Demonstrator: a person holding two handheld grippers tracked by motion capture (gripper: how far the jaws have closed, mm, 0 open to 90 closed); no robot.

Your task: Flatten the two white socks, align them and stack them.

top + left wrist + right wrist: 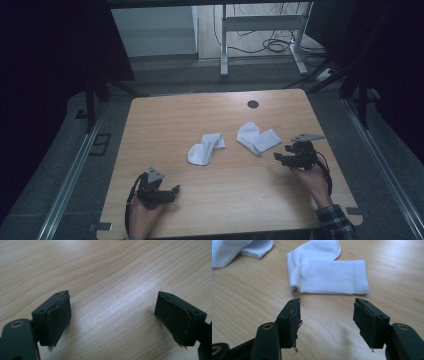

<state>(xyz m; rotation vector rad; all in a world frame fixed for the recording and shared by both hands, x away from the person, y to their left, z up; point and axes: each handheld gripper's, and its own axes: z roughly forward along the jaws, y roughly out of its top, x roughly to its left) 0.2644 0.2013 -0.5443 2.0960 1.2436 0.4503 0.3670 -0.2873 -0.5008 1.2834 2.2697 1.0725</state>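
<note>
Two white socks lie flat near the middle of the wooden table [165, 125]. The left sock [205, 148] is folded at the heel; the right sock [256, 137] lies a short way from it. My right gripper [281, 157] stands open just right of the right sock, pointing at it. In the right gripper view that sock [329, 275] lies just beyond the open gripper [326, 320], with the other sock [234, 250] at the top left. My left gripper [172, 192] rests open near the front left, over bare wood [112, 277], with nothing between its fingers [58, 315].
A small dark round hole [253, 104] sits near the table's far edge. Beyond the table stand a white desk frame [262, 30] and loose cables [275, 46] on the floor. Metal rails [75, 170] run along both sides.
</note>
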